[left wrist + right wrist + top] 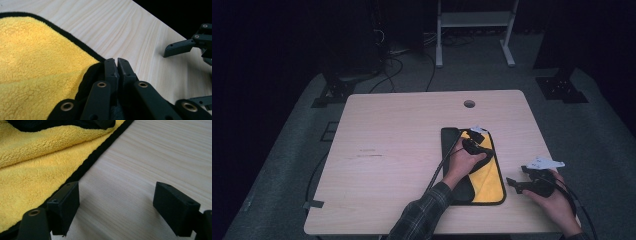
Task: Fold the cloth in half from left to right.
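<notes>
Lying on the right half of a pale wooden desk (387,145), right of the frame's centre in the high view, is a yellow cloth (488,180) with a black border and a dark reverse side. It is partly folded, so a dark strip runs along its left edge and dark fabric crosses its lower part.

A person's left hand (462,162), in a plaid sleeve, reaches up from the bottom of the frame and rests on the cloth, holding the left gripper (478,136) near the cloth's upper edge. In the left gripper view, its jaws stand almost together at the lower centre of the frame, with only a thin slit between them, at the cloth's black border where dark fabric folds over the yellow pile. Whether the tips pinch the fabric cannot be told.

The right gripper (512,184) sits at the lower right of the high view, in the person's right hand (557,202), just beside the cloth's right edge and above bare desk. In the right gripper view, its jaws stand wide apart with nothing but wood grain between them; the left-hand jaw lies next to the cloth's border.
</notes>
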